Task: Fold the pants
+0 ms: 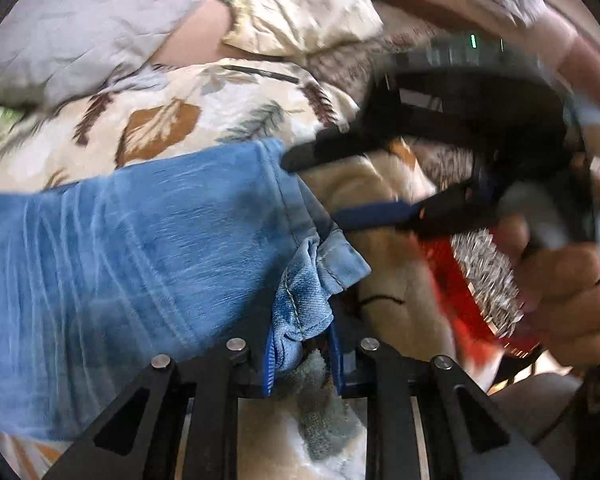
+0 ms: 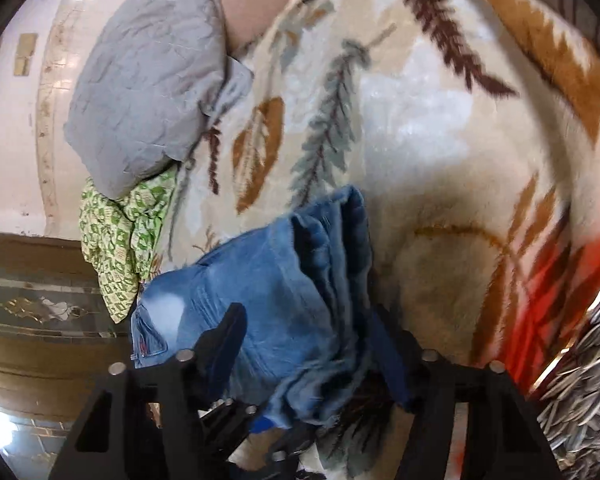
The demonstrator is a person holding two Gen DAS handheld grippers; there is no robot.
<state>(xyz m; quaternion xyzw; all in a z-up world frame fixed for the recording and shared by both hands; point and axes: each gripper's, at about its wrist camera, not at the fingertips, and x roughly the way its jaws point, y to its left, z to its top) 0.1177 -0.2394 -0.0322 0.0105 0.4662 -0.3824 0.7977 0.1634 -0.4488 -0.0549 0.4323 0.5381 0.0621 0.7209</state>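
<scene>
Bunched denim of the pants point(image 1: 140, 232) sits clamped in the left gripper point(image 1: 304, 356); right gripper point(image 1: 340, 192), jaws apart beside the hem, could snag the leaf-patterned blanket point(image 2: 412, 120) underneath.

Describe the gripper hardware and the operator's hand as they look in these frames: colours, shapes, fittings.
Left gripper: matte black angular linkage bars with triangular cutouts, silver round pins at the joints, blue ribbed fingers. Right gripper, seen from the left wrist view: same black frame, blue finger pad, green indicator light on its housing. Operator's bare hand wraps a grey handle. Sleeves and cables not discernible.
</scene>
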